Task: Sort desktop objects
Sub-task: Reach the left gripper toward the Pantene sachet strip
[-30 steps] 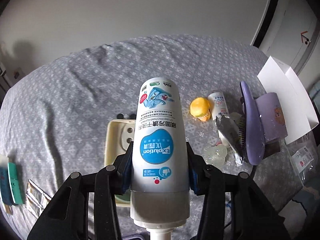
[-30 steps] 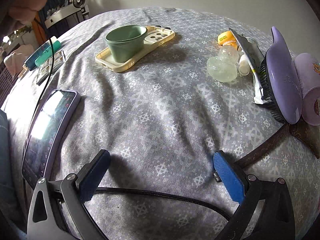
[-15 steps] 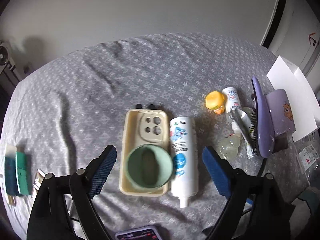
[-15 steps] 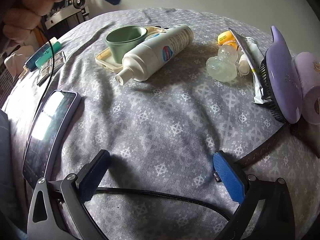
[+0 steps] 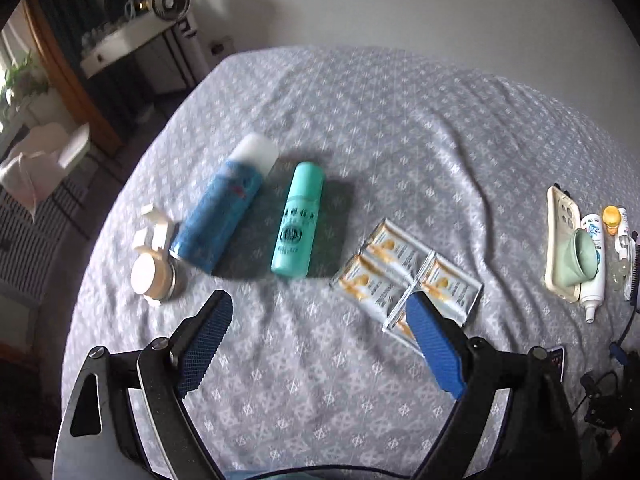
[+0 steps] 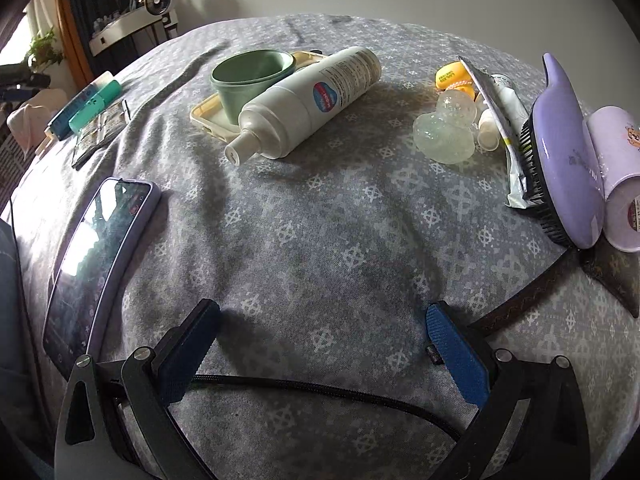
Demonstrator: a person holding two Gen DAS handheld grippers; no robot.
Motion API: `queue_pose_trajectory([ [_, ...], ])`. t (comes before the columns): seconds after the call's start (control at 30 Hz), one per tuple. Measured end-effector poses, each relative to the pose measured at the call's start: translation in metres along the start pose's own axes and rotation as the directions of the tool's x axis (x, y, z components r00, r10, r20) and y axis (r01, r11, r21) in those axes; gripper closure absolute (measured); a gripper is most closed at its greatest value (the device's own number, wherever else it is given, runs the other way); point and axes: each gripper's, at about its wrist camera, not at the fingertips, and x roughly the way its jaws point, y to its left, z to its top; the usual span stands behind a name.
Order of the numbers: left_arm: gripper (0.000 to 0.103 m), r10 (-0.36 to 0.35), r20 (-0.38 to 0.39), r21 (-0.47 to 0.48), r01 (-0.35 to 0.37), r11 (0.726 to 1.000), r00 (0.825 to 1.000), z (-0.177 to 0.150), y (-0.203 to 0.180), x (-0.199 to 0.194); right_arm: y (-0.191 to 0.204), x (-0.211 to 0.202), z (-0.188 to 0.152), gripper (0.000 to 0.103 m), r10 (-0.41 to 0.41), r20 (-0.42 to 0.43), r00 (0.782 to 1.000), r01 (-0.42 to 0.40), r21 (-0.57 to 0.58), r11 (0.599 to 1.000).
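My left gripper [image 5: 318, 300] is open and empty above the grey patterned cloth [image 5: 400, 120]. Just beyond it lie a blue bottle [image 5: 218, 216], a teal bottle [image 5: 298, 220], several gold-and-white sachets [image 5: 404, 276] and a small round jar [image 5: 154, 276]. My right fingertip overlaps the sachets in this view. My right gripper [image 6: 322, 310] is also open and empty, low over the cloth. Ahead of it a white foam bottle [image 6: 312, 100] lies on its side against a green cup [image 6: 252, 76], which stands on a cream phone case [image 6: 208, 114].
A phone [image 6: 100, 264] lies left of my right gripper, and a black cable [image 6: 320, 392] runs between its fingers. On the right are clear gel balls [image 6: 444, 124], a yellow item [image 6: 452, 76], a tube [image 6: 496, 120], a purple brush [image 6: 568, 152], a purple cup [image 6: 616, 168] and a brown strap [image 6: 520, 300].
My left gripper let go of the white foam bottle, which now lies beside the green cup, then swung left over the bottles and sachets. My right gripper stayed still.
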Motion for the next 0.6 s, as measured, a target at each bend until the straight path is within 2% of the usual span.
queue_pose_trajectory([
  [0.13,0.014,-0.116,-0.097,-0.078,0.109,0.991,0.988,-0.017,-0.011,0.035,0.000,0.000,-0.001,0.000,-0.002,-0.001,1.000,0.002,-0.001,1.000],
  [0.23,0.014,-0.221,-0.173,-0.200,0.186,0.962,0.960,-0.024,-0.027,0.068,-0.001,-0.001,-0.001,0.000,-0.002,0.000,1.000,0.002,-0.001,1.000],
  [0.3,0.014,-0.287,-0.190,-0.273,0.231,0.934,0.939,-0.029,-0.035,0.087,0.000,0.000,-0.001,0.000,-0.001,0.000,1.000,0.001,-0.001,1.000],
  [0.33,0.014,-0.299,-0.188,-0.290,0.237,0.927,0.936,-0.030,-0.039,0.093,0.000,0.000,-0.001,0.000,-0.002,0.000,1.000,0.002,-0.002,1.000],
  [0.43,0.008,-0.247,-0.156,-0.272,0.199,0.942,0.956,-0.025,-0.054,0.097,0.000,0.000,-0.001,0.000,-0.002,0.000,1.000,0.002,-0.002,1.000],
  [0.47,0.003,-0.253,-0.151,-0.278,0.205,0.938,0.956,-0.022,-0.058,0.099,0.000,0.000,-0.001,0.000,-0.002,0.000,1.000,0.002,-0.002,1.000],
  [0.6,0.002,-0.267,-0.123,-0.327,0.215,0.920,0.956,-0.001,-0.067,0.108,0.000,-0.001,0.000,0.000,-0.001,-0.001,1.000,0.001,-0.002,1.000],
])
